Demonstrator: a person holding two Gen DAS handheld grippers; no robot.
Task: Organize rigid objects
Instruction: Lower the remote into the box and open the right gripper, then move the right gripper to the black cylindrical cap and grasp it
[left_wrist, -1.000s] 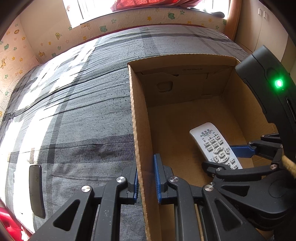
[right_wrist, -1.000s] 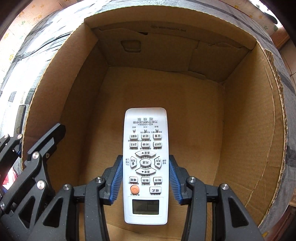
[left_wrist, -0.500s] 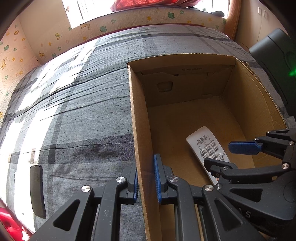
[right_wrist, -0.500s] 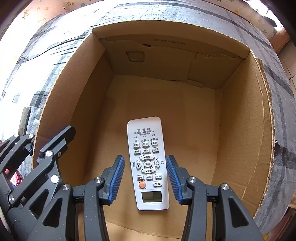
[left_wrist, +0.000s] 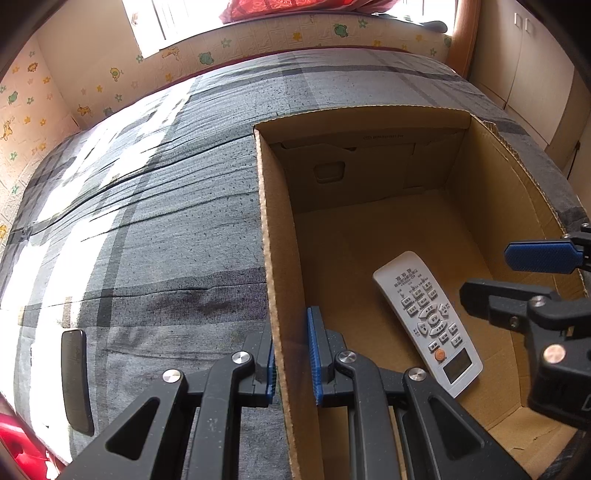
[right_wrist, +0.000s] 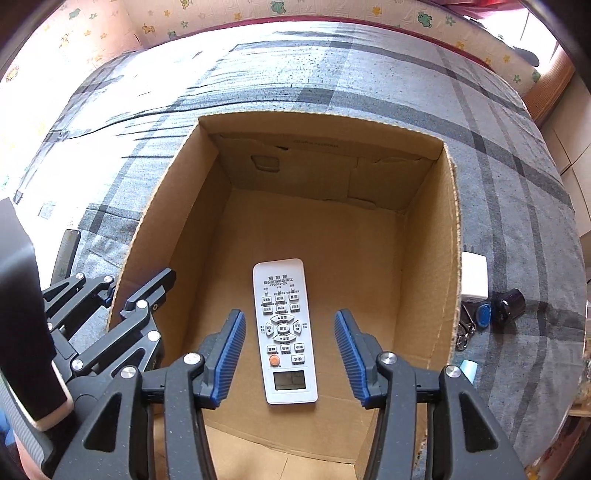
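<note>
Right wrist view alone shows white charger (right_wrist: 474, 277); left jaws pinch box wall (left_wrist: 275, 258), right jaws spread.

the cardboard box (right_wrist: 173, 206) is plain brown, and the remote (right_wrist: 284, 332) in it is white with grey keys and one orange button. the bed cover (left_wrist: 166, 221) is grey with darker plaid stripes. both tools are black with blue pads (right_wrist: 229, 354), and the wall padding (left_wrist: 258, 48) is cream with green and yellow animal prints.
</note>
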